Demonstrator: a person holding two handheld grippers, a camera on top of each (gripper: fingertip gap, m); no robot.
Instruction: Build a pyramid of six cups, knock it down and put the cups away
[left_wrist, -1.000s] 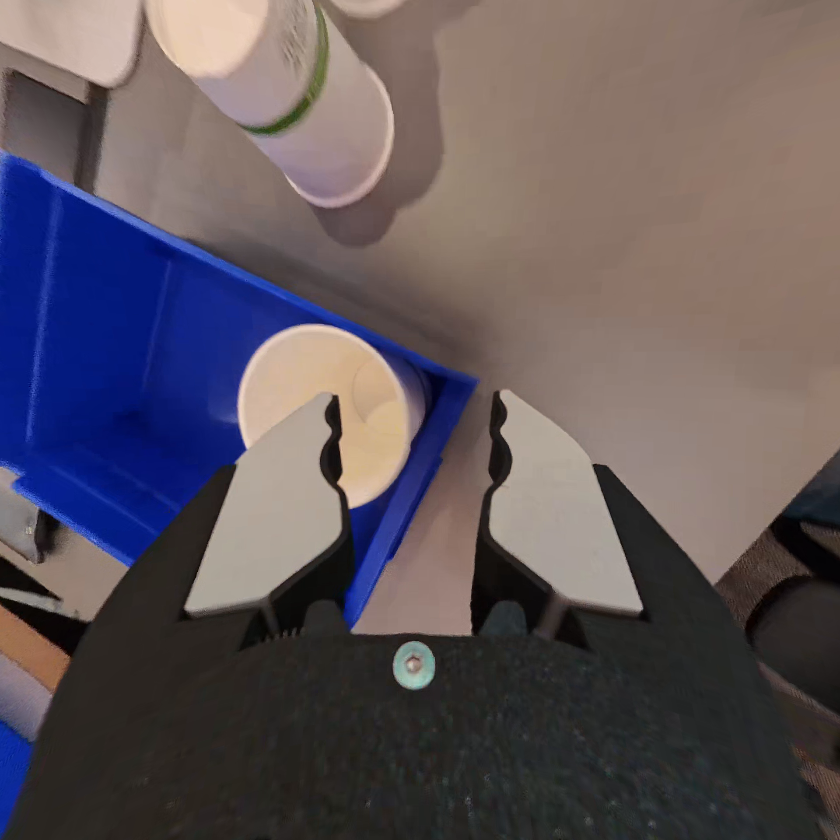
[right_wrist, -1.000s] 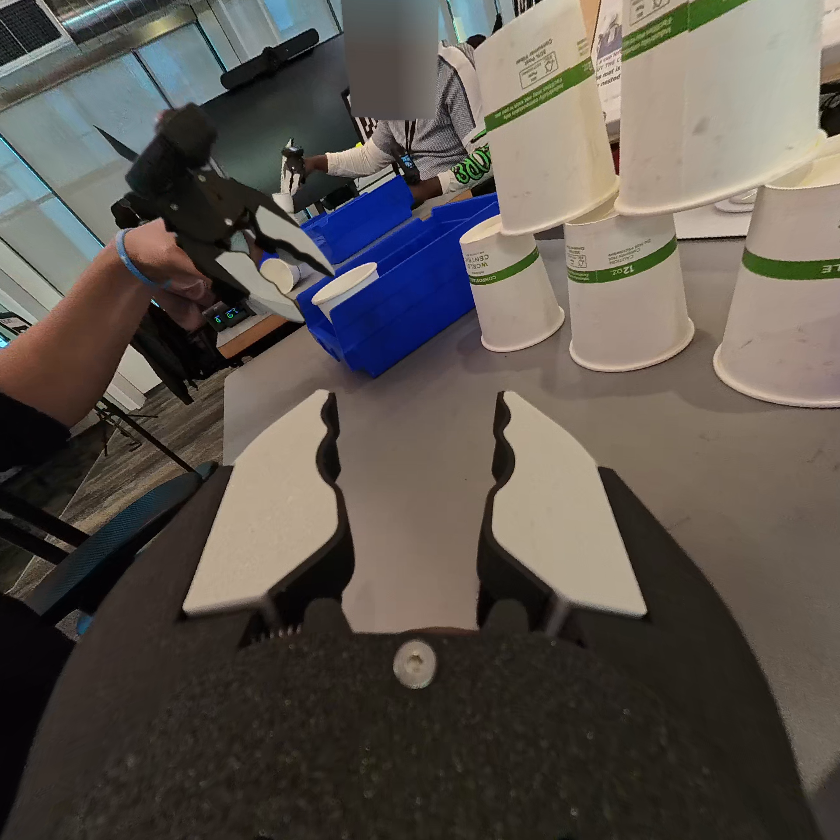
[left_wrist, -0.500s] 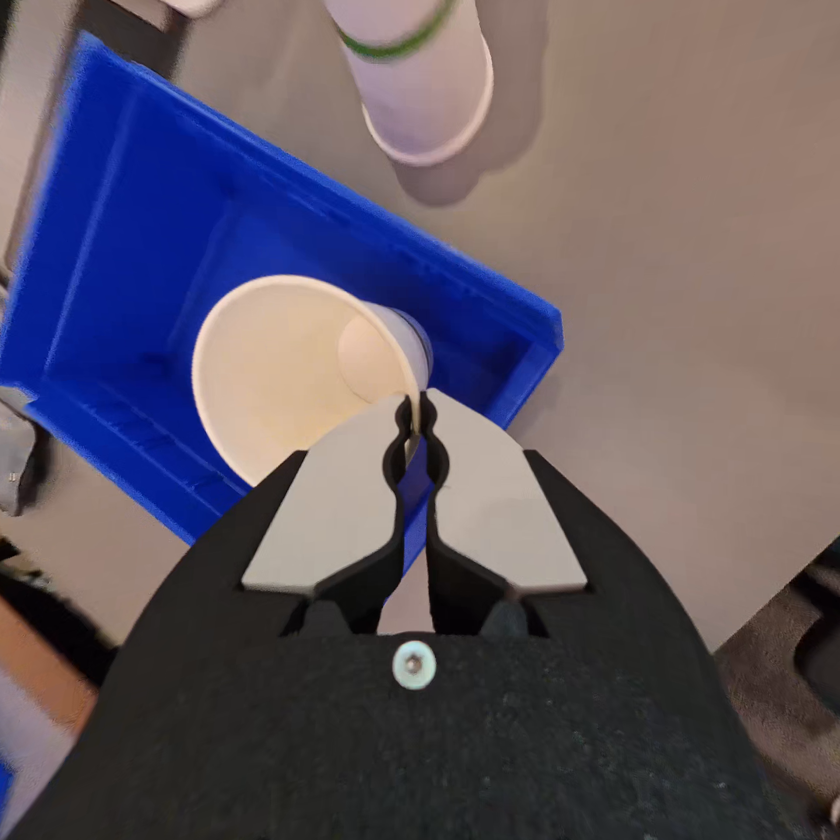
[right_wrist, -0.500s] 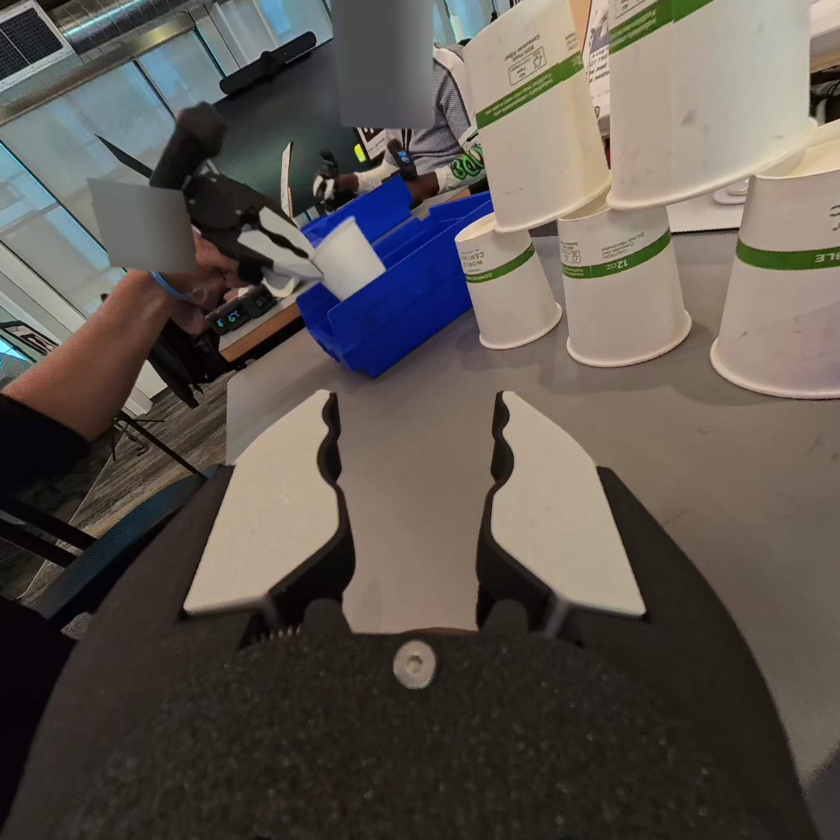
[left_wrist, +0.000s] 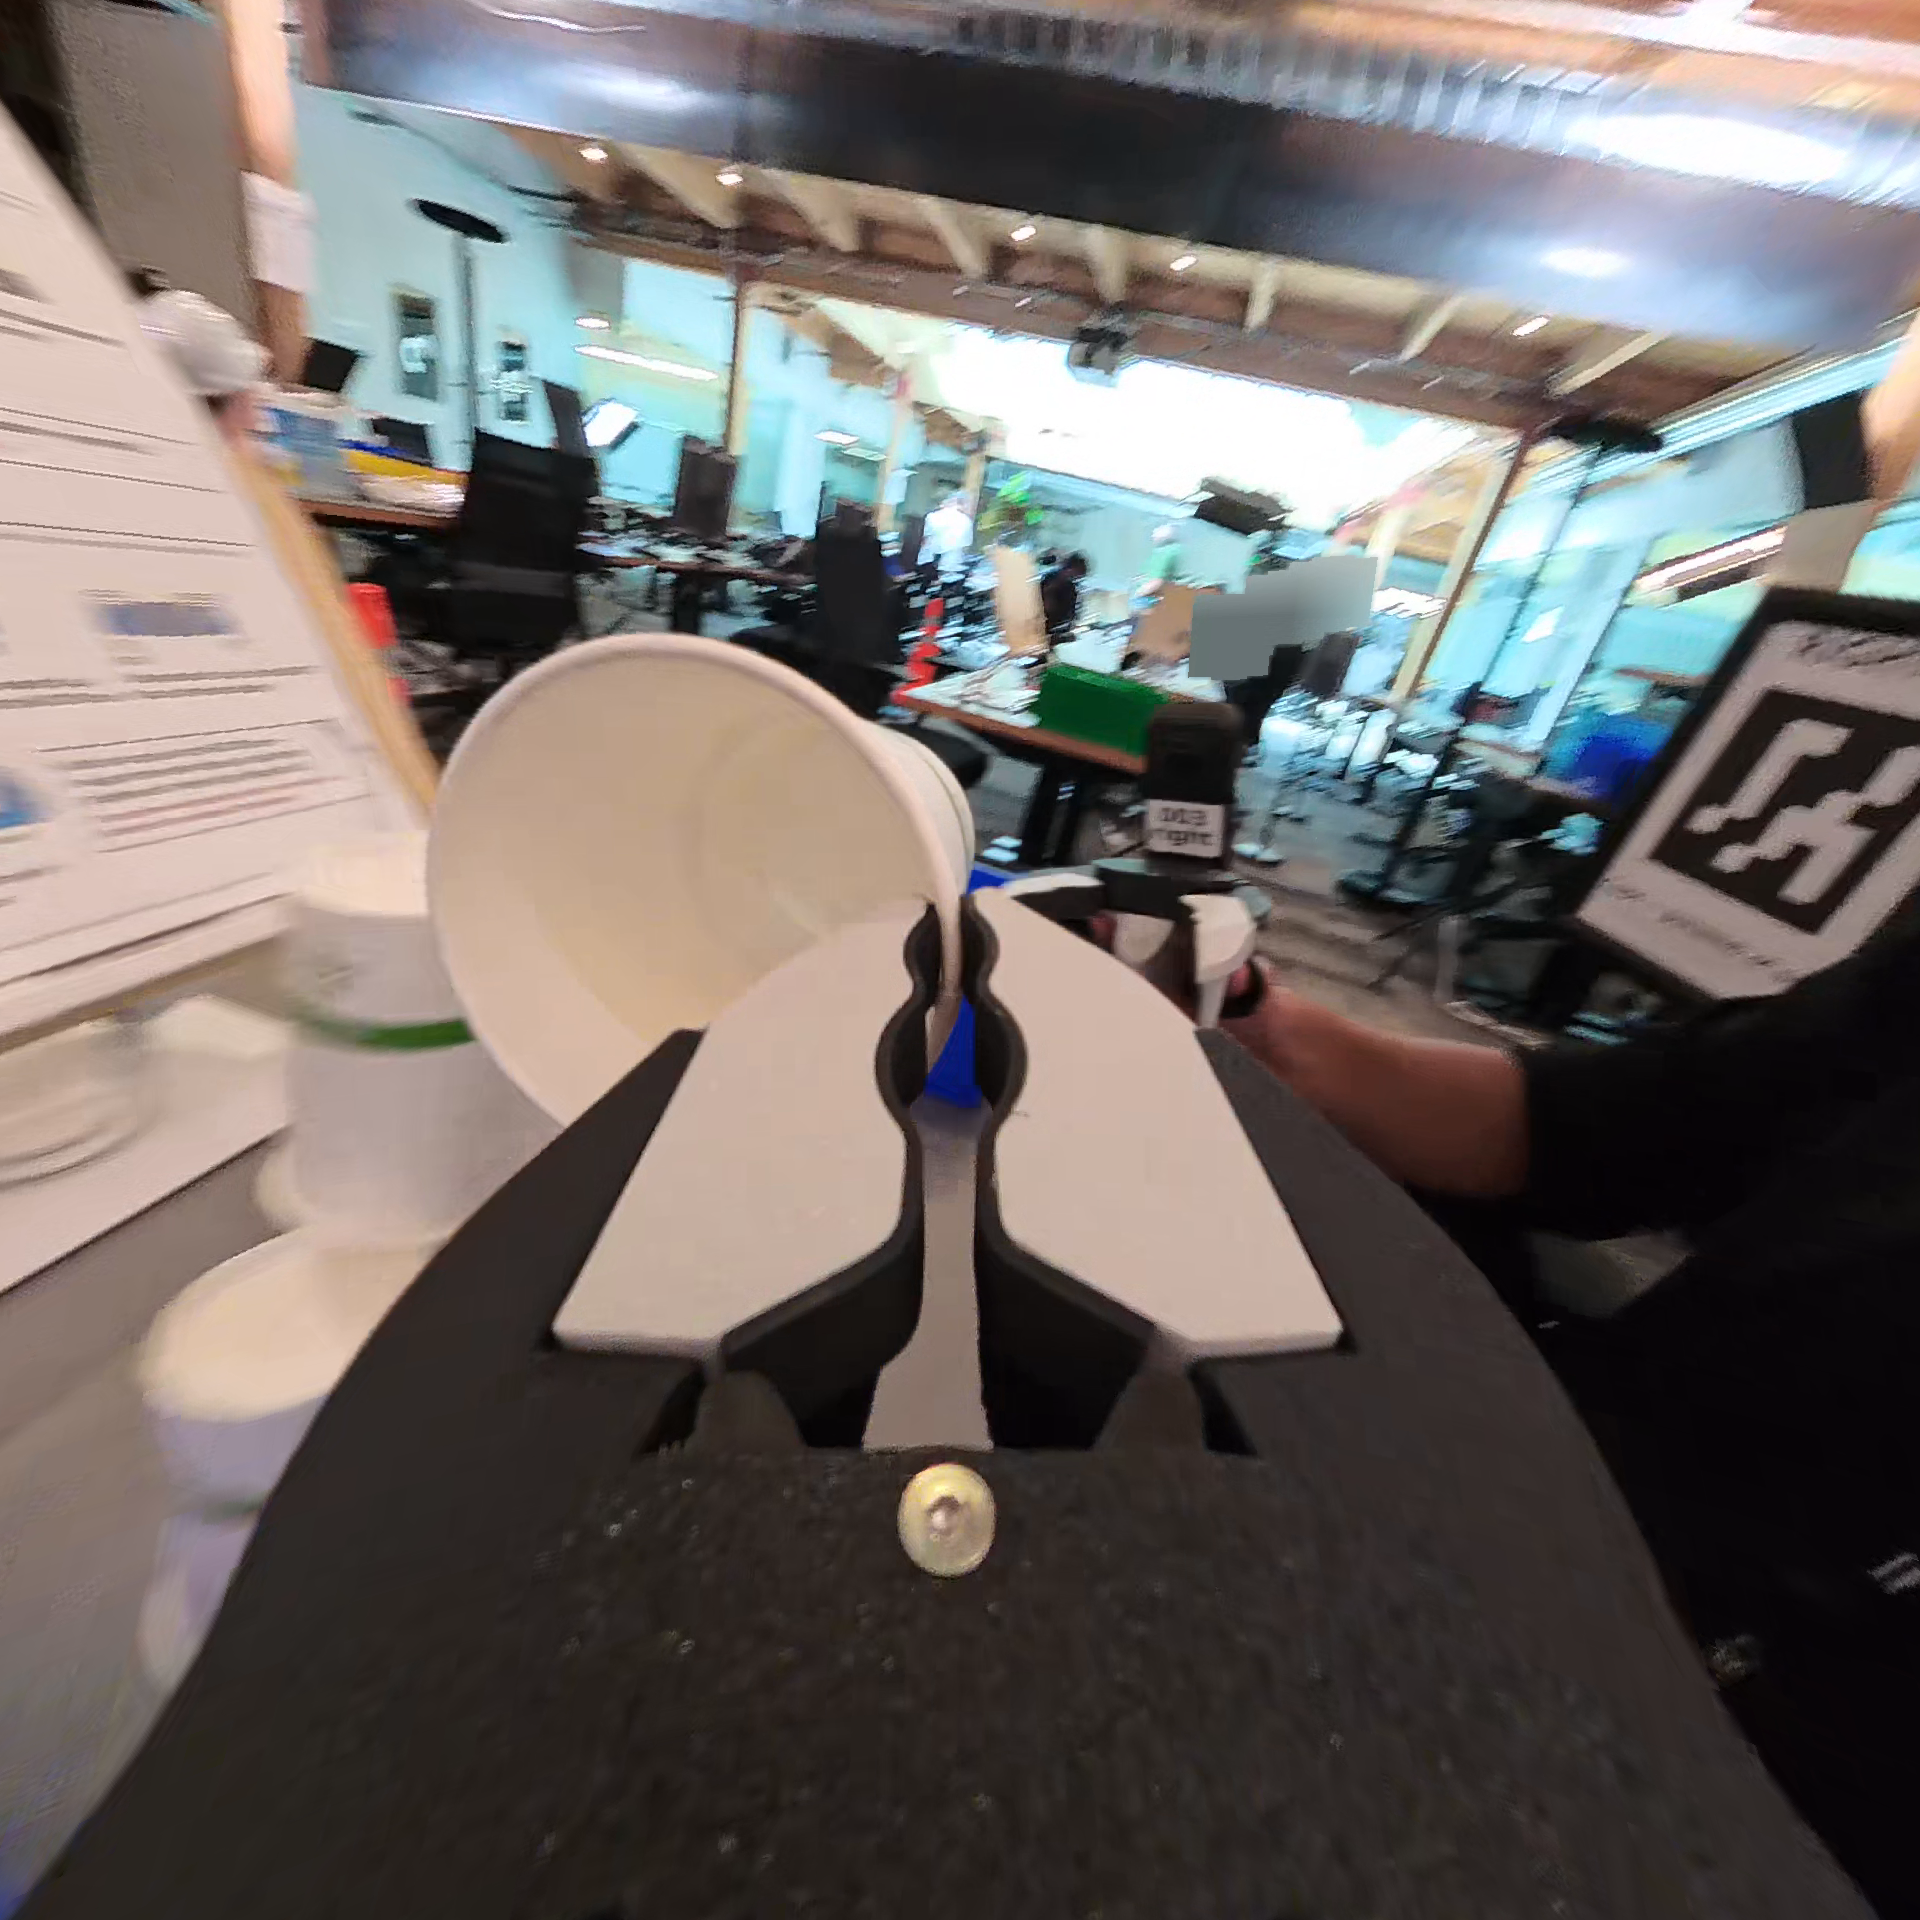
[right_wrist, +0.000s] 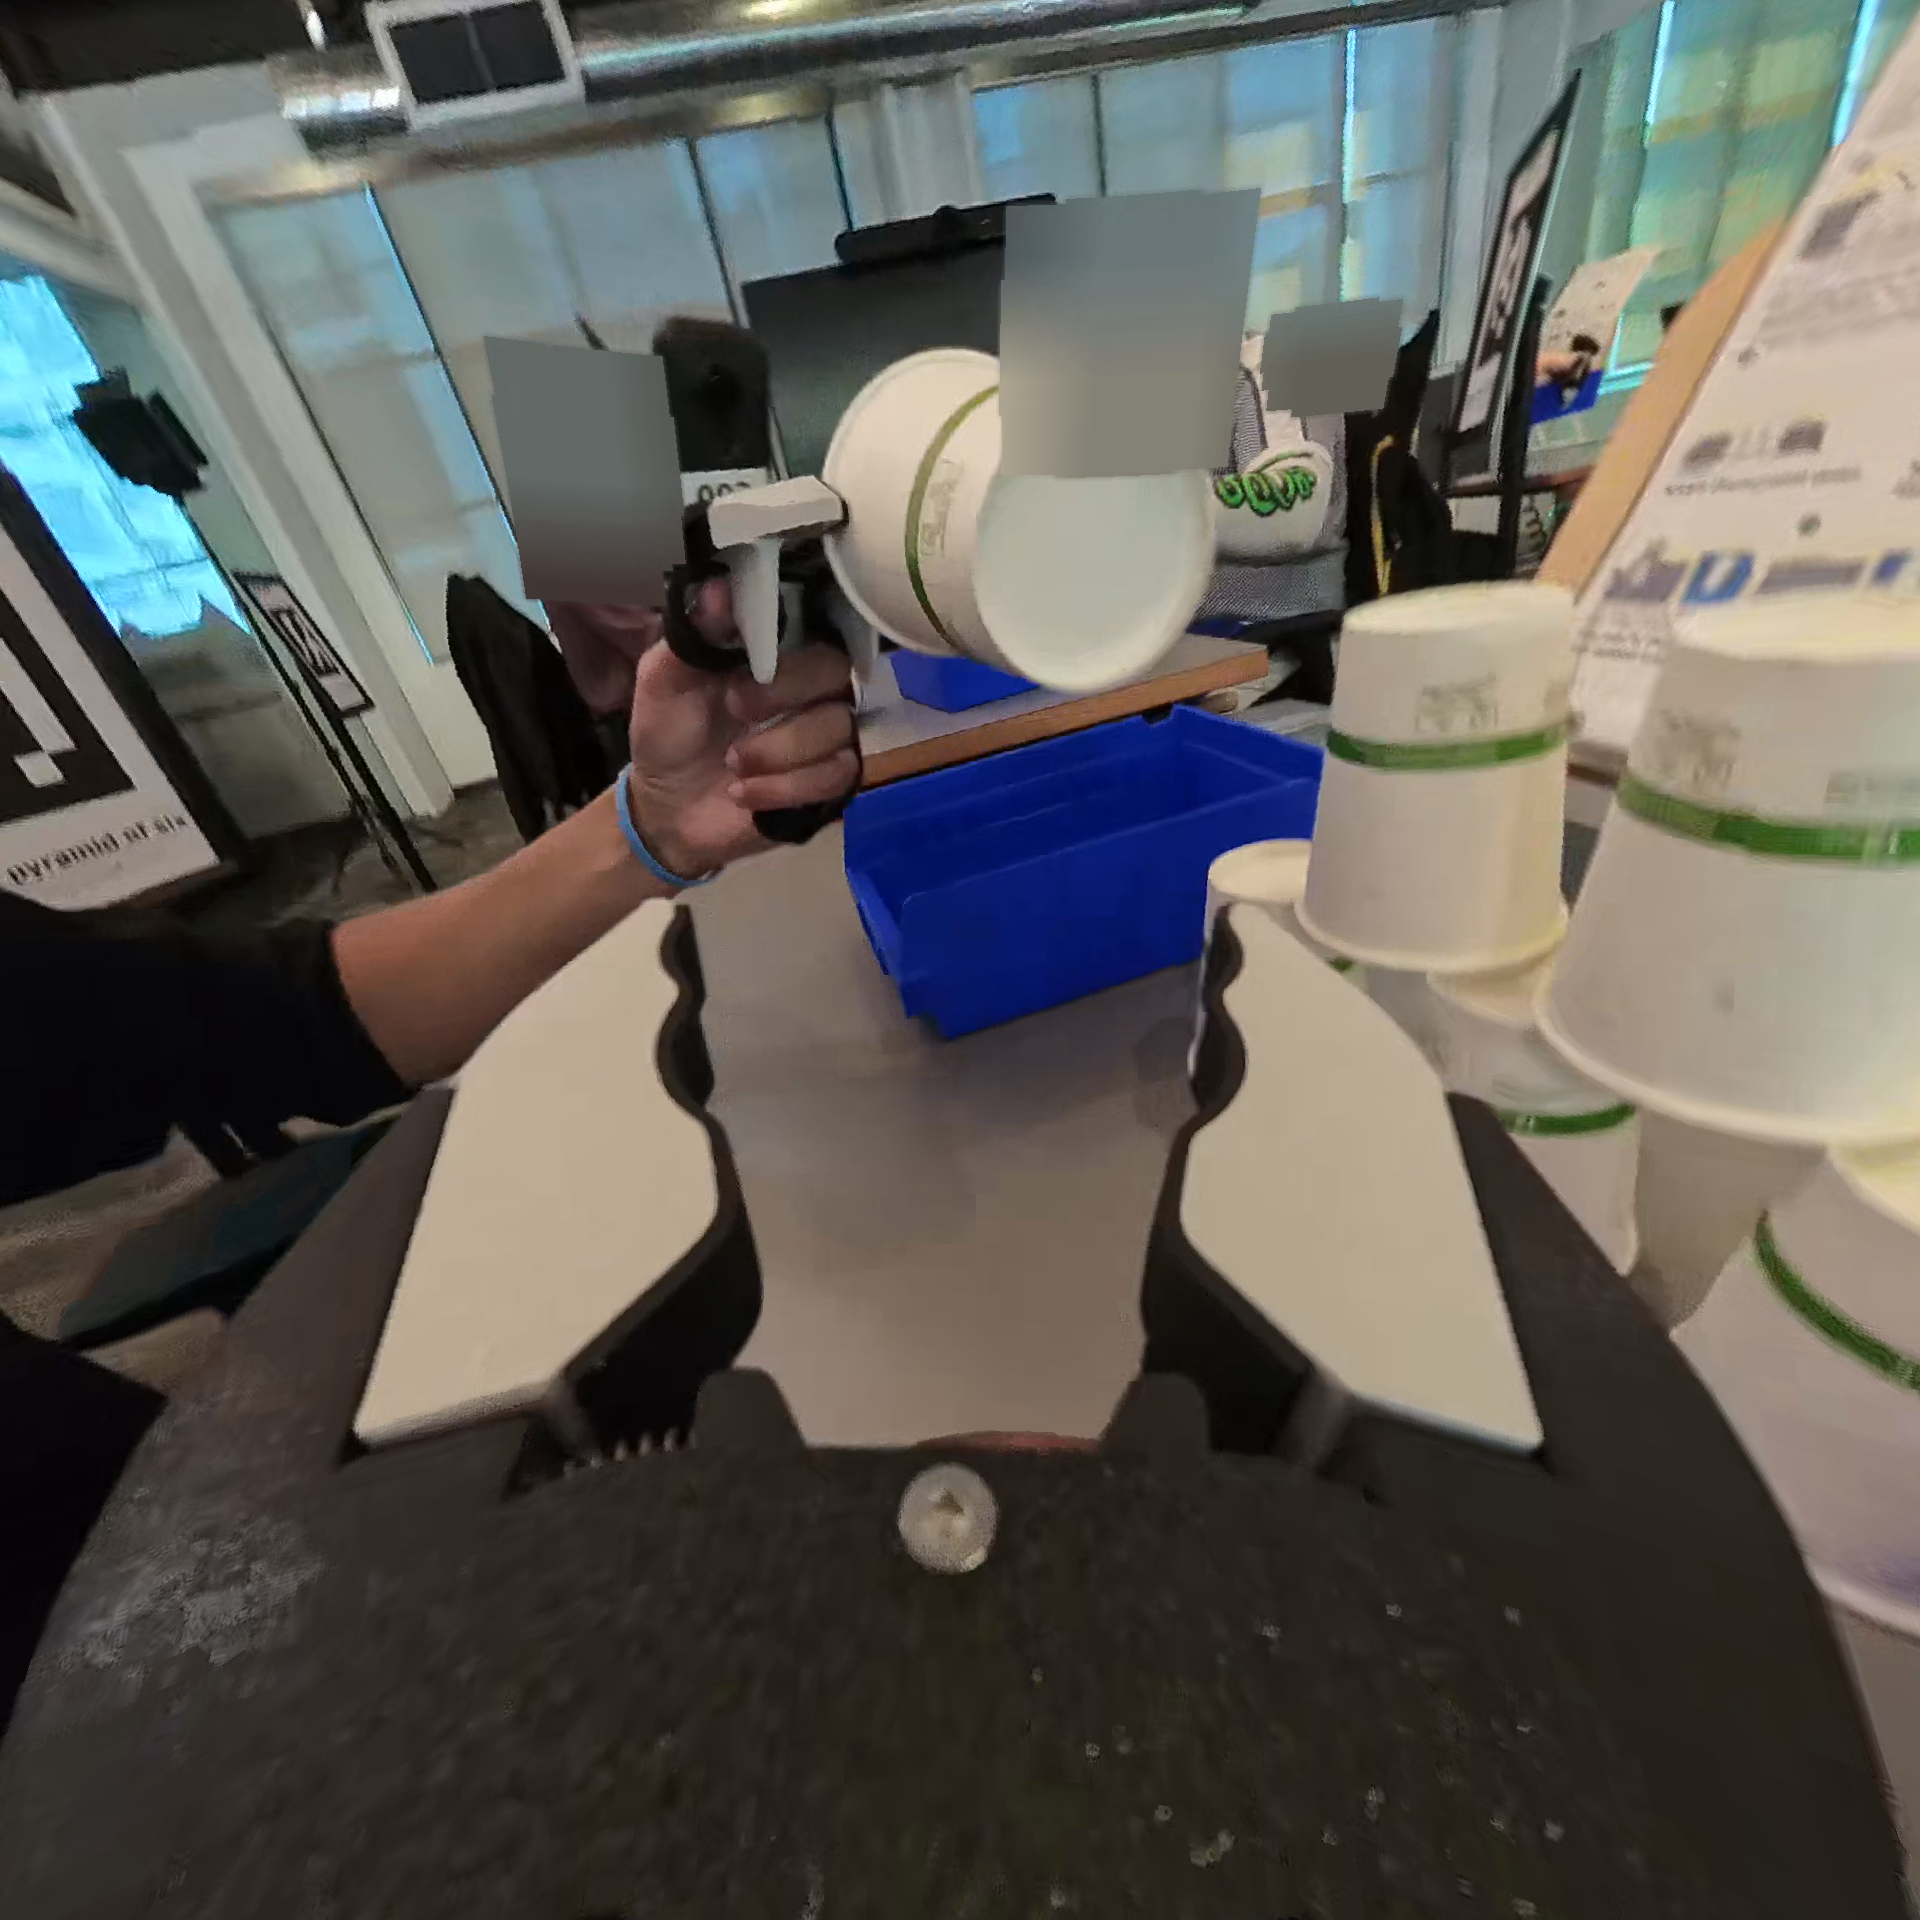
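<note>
My left gripper (left_wrist: 951, 940) is shut on the rim of a white paper cup (left_wrist: 675, 852) with a green band and holds it on its side in the air. The same cup (right_wrist: 997, 530) and left gripper (right_wrist: 821, 561) show in the right wrist view, above the blue bin (right_wrist: 1070, 862). My right gripper (right_wrist: 951, 977) is open and empty, low over the grey table (right_wrist: 935, 1143). Several upside-down cups are stacked at the right (right_wrist: 1444, 779), and also show at the left in the left wrist view (left_wrist: 374, 1070).
A white poster board (left_wrist: 114, 644) leans behind the cups. A board with a black-and-white marker (left_wrist: 1787, 821) stands at the right. A person's arm (right_wrist: 468, 956) in a dark sleeve holds the left gripper. People sit at tables behind.
My left gripper closed on the cup's rim in the blue bin, lifted it out and swung it up toward the stack. My right gripper stayed open and moved closer to the cups.
</note>
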